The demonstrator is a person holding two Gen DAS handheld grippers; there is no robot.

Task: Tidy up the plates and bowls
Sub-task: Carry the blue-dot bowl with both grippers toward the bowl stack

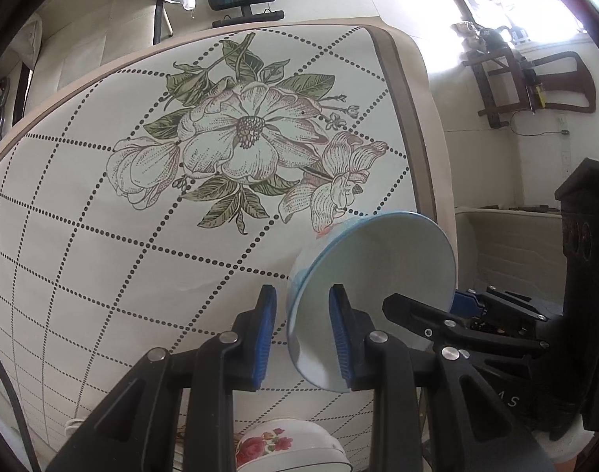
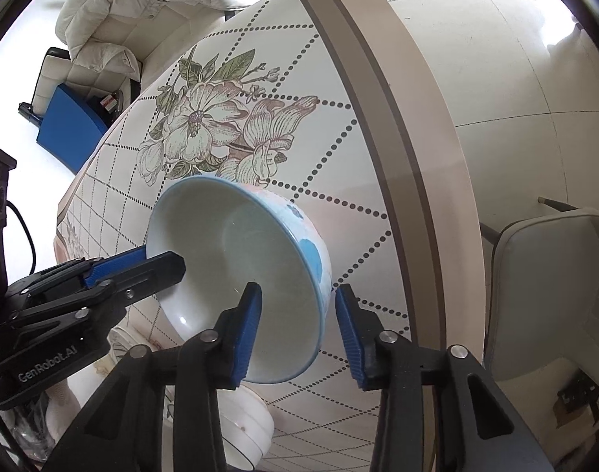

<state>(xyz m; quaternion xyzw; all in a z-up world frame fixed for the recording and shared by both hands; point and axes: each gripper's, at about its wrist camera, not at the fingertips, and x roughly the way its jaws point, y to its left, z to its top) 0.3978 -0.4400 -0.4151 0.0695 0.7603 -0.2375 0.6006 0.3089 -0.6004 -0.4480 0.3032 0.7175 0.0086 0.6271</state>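
Blue-rimmed bowl hangs tilted above the floral table, its wall pinched by the left gripper. Right gripper straddles the rim at 5 o'clock, pads apart. Only the left view shows the rose-patterned bowl at 6 o'clock.
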